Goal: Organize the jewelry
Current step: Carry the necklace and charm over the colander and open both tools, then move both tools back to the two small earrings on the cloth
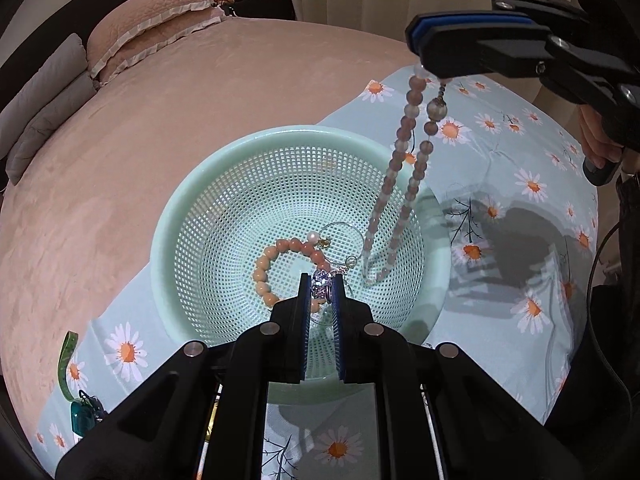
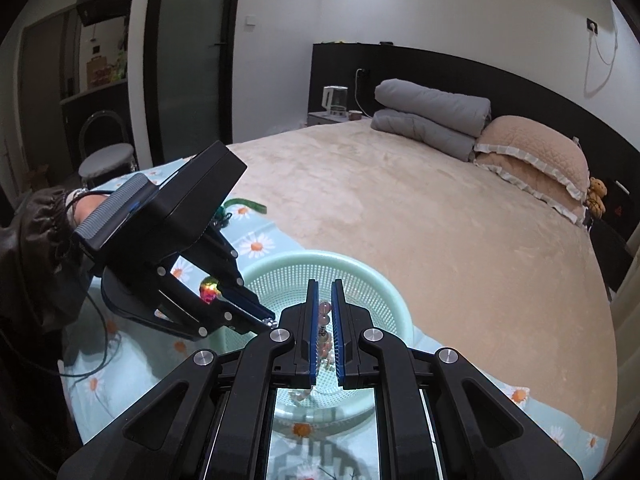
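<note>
A pale green mesh basket (image 1: pixel 224 184) sits on a daisy-print cloth (image 1: pixel 520 168) on the bed. Inside it lie an orange bead bracelet (image 1: pixel 272 258) and a thin hoop with a pearl (image 1: pixel 340 236). My left gripper (image 1: pixel 321 280) is shut on a sparkly crystal piece (image 1: pixel 321 282) low over the basket. My right gripper (image 1: pixel 424 54) is shut on a long mauve bead necklace (image 1: pixel 404 176), which hangs down into the basket. In the right wrist view the right gripper (image 2: pixel 325 284) pinches the necklace (image 2: pixel 324 312) above the basket (image 2: pixel 372 276), with the left gripper (image 2: pixel 269 322) beside it.
A green strap with a teal tag (image 1: pixel 74 392) lies on the cloth at the left. Pillows (image 1: pixel 156 28) and folded grey quilts (image 1: pixel 44 104) are at the head of the beige bed (image 1: pixel 160 140). A stool (image 2: pixel 106 160) stands beside the bed.
</note>
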Action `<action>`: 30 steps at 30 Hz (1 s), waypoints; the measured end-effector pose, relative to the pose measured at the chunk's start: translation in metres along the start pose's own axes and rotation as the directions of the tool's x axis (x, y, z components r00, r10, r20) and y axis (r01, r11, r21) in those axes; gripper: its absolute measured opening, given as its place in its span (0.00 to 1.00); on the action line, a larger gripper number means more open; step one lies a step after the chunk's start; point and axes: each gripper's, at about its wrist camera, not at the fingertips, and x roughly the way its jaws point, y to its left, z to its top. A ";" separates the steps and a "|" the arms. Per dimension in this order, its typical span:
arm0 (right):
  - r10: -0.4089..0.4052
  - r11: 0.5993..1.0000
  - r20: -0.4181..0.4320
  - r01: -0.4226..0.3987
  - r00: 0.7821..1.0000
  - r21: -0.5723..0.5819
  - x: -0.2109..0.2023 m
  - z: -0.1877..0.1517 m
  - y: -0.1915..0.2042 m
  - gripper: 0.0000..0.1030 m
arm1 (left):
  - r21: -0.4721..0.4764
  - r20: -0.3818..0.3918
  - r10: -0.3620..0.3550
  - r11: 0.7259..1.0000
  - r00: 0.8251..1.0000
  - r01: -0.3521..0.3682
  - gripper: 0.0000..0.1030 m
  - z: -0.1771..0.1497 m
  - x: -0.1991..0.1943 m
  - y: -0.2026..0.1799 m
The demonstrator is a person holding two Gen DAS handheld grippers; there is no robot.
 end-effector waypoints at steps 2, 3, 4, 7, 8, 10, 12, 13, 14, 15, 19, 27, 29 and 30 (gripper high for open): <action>0.006 1.000 -0.015 -0.006 1.000 -0.006 0.004 -0.001 0.002 0.06 | 0.008 -0.008 0.009 1.000 1.000 -0.008 0.10 -0.001 0.002 -0.001; 0.012 1.000 -0.020 -0.012 1.000 -0.010 0.005 -0.001 0.004 0.06 | 0.010 -0.012 0.009 1.000 1.000 -0.009 0.10 -0.001 0.003 -0.001; 0.016 1.000 -0.024 -0.017 1.000 -0.015 0.006 -0.002 0.005 0.06 | 0.008 -0.015 0.007 1.000 1.000 -0.007 0.10 -0.002 0.003 -0.001; 0.013 1.000 -0.039 -0.013 0.999 -0.018 0.008 -0.002 0.006 0.06 | 0.009 -0.022 0.014 1.000 1.000 -0.014 0.10 -0.002 0.004 -0.001; 0.013 1.000 -0.044 -0.013 0.999 -0.013 0.008 -0.003 0.005 0.06 | 0.008 -0.027 0.017 1.000 0.999 -0.017 0.11 -0.002 0.005 0.000; 0.002 1.000 -0.039 -0.002 0.999 -0.008 0.008 -0.004 0.001 0.13 | 0.005 -0.030 0.030 1.000 0.999 -0.030 0.12 -0.002 0.006 0.000; -0.039 0.999 -0.032 0.039 0.999 0.020 0.006 -0.004 -0.004 0.52 | 0.000 -0.028 0.061 0.998 0.998 -0.061 0.38 -0.003 0.004 0.001; -0.062 0.997 -0.021 0.062 0.998 0.038 0.003 -0.004 -0.009 0.70 | -0.004 -0.017 0.089 0.996 0.996 -0.089 0.66 -0.004 0.001 0.002; -0.077 0.996 -0.011 0.077 0.997 0.049 0.001 -0.005 -0.013 0.70 | -0.005 0.001 0.121 0.993 0.993 -0.121 0.78 -0.006 -0.004 0.001; -0.087 0.995 -0.007 0.087 0.996 0.058 -0.002 -0.006 -0.015 0.71 | -0.004 0.014 0.145 0.989 0.989 -0.145 0.79 -0.008 -0.010 0.001; -0.148 0.986 -0.035 0.150 0.988 0.078 -0.007 -0.013 -0.021 0.84 | 0.005 0.020 0.214 0.977 0.977 -0.214 0.93 -0.021 -0.029 -0.002; -0.127 0.988 -0.138 0.137 0.982 0.067 -0.001 -0.030 -0.006 0.84 | -0.002 -0.021 0.233 0.972 0.972 -0.233 0.94 -0.055 -0.043 -0.010; -0.120 0.990 -0.157 0.129 0.980 0.048 0.001 -0.034 0.002 0.84 | -0.002 -0.033 0.225 0.974 0.974 -0.225 0.94 -0.064 -0.042 -0.016; -0.111 0.992 -0.171 0.119 0.979 0.041 0.002 -0.035 0.006 0.84 | 0.000 -0.038 0.213 0.977 0.976 -0.213 0.94 -0.068 -0.041 -0.020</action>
